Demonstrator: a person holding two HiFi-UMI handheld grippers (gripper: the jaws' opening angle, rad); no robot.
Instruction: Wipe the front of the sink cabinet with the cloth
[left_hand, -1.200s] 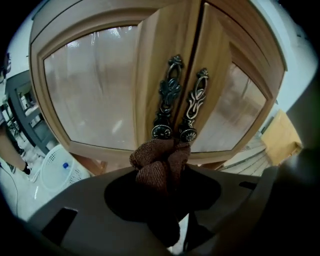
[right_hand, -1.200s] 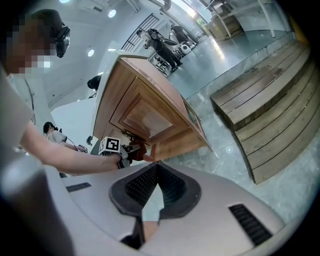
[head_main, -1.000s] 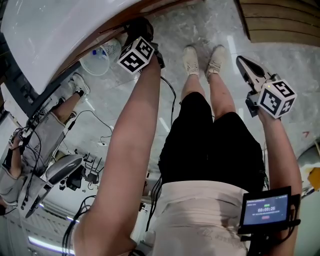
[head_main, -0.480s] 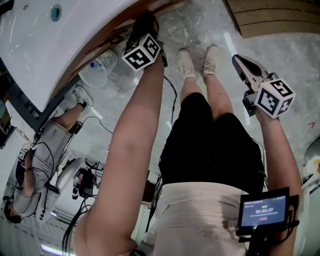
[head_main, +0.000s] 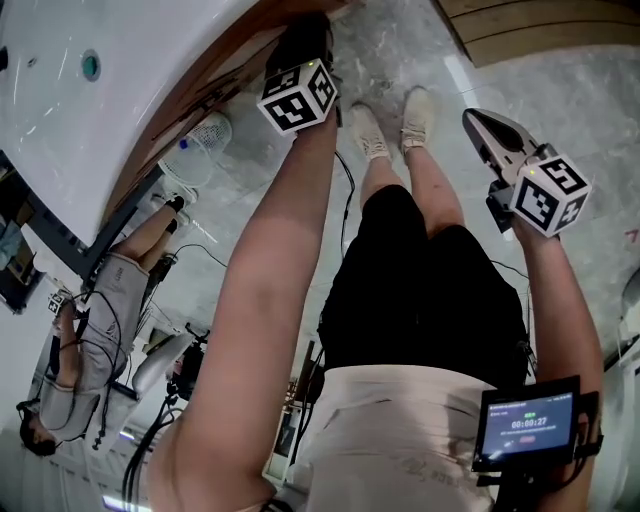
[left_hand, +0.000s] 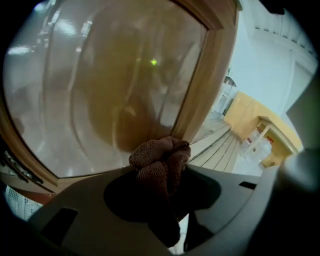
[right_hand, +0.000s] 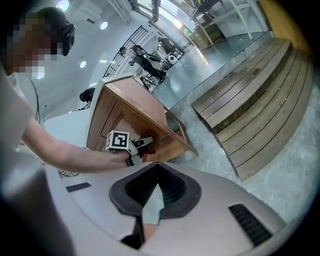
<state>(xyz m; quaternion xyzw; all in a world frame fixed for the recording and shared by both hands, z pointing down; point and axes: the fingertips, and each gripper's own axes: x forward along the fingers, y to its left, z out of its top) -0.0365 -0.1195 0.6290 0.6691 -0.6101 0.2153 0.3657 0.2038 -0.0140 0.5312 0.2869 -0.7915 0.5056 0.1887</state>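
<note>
A brown cloth (left_hand: 160, 161) is bunched between the jaws of my left gripper (left_hand: 162, 172), which is shut on it. The cloth presses against the glossy wooden front panel (left_hand: 100, 90) of the sink cabinet, beside the panel's lighter frame strip (left_hand: 207, 80). From the head view, the left gripper (head_main: 300, 45) reaches to the brown cabinet front (head_main: 215, 85) below the white sink top (head_main: 100, 60). My right gripper (head_main: 482, 127) hangs over the floor at the right, jaws shut and holding nothing. The right gripper (right_hand: 151, 200) view shows the cabinet (right_hand: 135, 112) from the side.
A white perforated basket (head_main: 205, 133) stands on the floor by the cabinet. Another person (head_main: 95, 300) stands at the left among cables. A slatted wooden platform (right_hand: 255, 110) lies to the right. The person's shoes (head_main: 390, 120) are on the marble floor between the grippers.
My left gripper with the cloth has slid a little to the right and farther along the cabinet front. The right gripper has hardly moved.
</note>
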